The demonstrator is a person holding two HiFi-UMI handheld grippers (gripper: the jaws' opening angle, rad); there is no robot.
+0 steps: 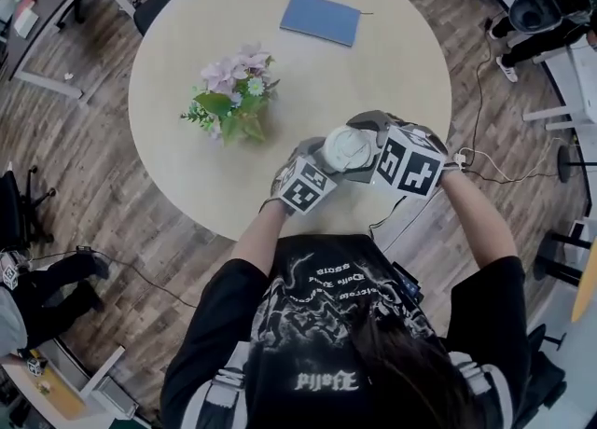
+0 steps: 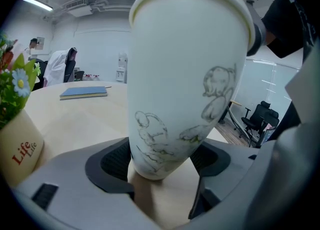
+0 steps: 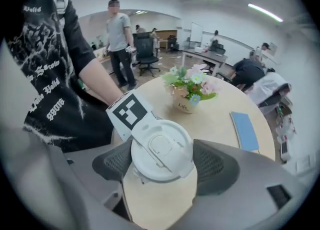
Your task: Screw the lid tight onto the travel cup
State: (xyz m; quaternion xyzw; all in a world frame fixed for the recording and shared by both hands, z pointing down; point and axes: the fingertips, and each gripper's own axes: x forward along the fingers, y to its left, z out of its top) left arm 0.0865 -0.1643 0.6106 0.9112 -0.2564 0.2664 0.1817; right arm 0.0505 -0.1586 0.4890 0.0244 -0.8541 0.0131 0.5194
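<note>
A white cup [image 2: 190, 74] with faint line drawings is held at about 5 o'clock on the round table [image 1: 373, 73], close to the edge nearest the person. The left claw [image 2: 160, 163] is closed on the lower part of the cup, with a dark pad pressed against each side just above the base. Whether the base rests on the tabletop cannot be told. A white lid [image 3: 161, 146] with a flip tab is seated on the cup's mouth. The right claw [image 3: 163, 163] is clamped on this lid, with its pads set against the rim at 9 o'clock and 3 o'clock in the right gripper view. In the head view the two claws are seen close together, the left at 7 o'clock of the lid and the right at 3 o'clock. A pot of flowers [image 1: 233, 101] stands toward 9 o'clock of the table's centre, and a blue notebook [image 1: 320, 19] lies flat near 12 o'clock.
</note>
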